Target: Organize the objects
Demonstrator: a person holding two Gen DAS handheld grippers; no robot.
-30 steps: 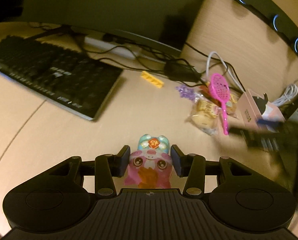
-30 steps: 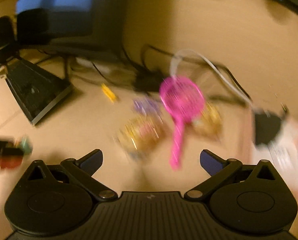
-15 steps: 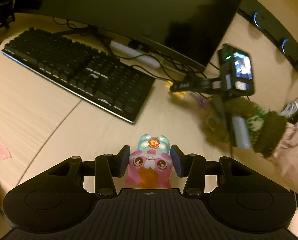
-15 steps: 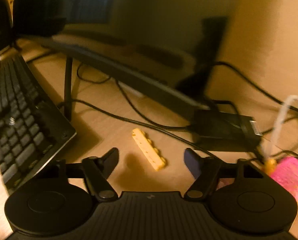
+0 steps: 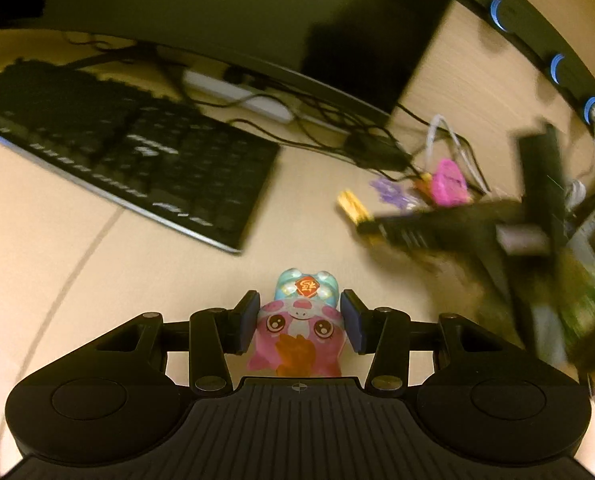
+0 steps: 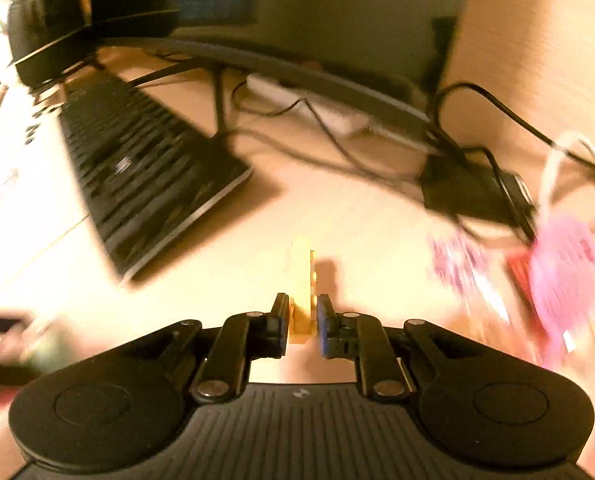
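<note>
Yellow plastic now sits between our right claw (image 6: pixel 302 320) pads: the studded yellow brick (image 6: pixel 303 280), w/ its far end poking out toward 12 o'clock. Half a sec ago that claw stood wide w/ the brick lying loose on the surface (image 6: pixel 357 232) ahead; its jaws have just been closing and are now nearly together, pinching the brick's near end. So pickup no. 2 looks done, tho blur means we can't vouch for how firm the hold is.

Our left claw (image 5: pixel 299 320) hasn't altered: narrow opening, pads clamped on both flanks of the pink-and-blue toy figure (image 5: pixel 297 328), same as a sec ago.

Outward from the right claw: keyboard (image 6: pixel 145 168) at 10 o'clock, black adapter (image 6: pixel 469 192) w/ cables at 1, pink paddle (image 6: pixel 565 268) and purple bits at 3, all smeared.

Both claws loaded, so we reckon carrying off to wherever these belong comes next; no bin or tray is in view.
</note>
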